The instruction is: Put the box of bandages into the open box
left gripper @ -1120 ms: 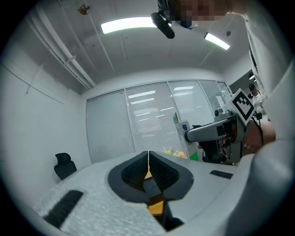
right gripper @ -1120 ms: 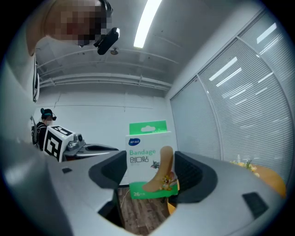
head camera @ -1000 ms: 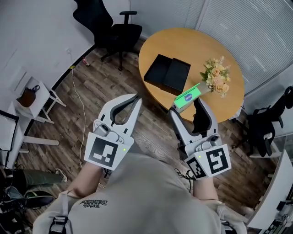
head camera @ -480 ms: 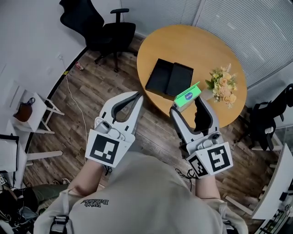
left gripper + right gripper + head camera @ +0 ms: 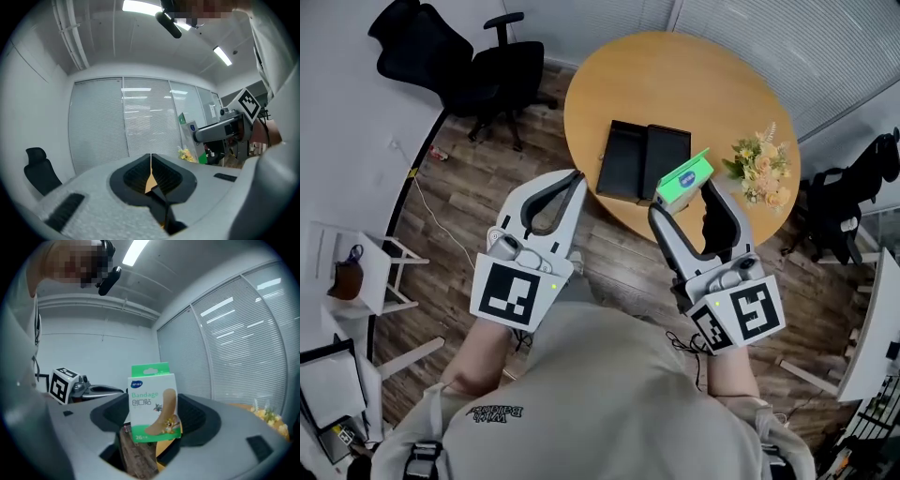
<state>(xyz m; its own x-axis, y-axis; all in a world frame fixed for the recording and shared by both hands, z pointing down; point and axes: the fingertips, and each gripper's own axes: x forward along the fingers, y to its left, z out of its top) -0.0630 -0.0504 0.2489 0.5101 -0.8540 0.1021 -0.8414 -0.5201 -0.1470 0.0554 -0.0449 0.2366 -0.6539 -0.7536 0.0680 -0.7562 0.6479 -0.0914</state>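
Observation:
A green and white box of bandages (image 5: pixel 684 181) (image 5: pixel 152 401) sits clamped in my right gripper (image 5: pixel 682 194), held in the air at the near edge of the round wooden table (image 5: pixel 675 84). Its printed front faces the right gripper view. The open black box (image 5: pixel 642 163) lies flat on the table just beyond and left of the bandage box, two halves side by side. My left gripper (image 5: pixel 575 178) (image 5: pixel 150 161) hovers over the floor to the left of the table with its jaws pressed together and nothing between them.
A bunch of pale flowers (image 5: pixel 759 169) stands on the table's right side. Black office chairs (image 5: pixel 473 66) stand at the far left, another dark chair (image 5: pixel 853 202) at the right. White shelving (image 5: pixel 347 272) lines the left wall. Wooden floor (image 5: pixel 478 216) lies below.
The head view has shifted, so the table and open box sit closer to both grippers. The right gripper with the bandage box now reaches the table's near edge beside the open box.

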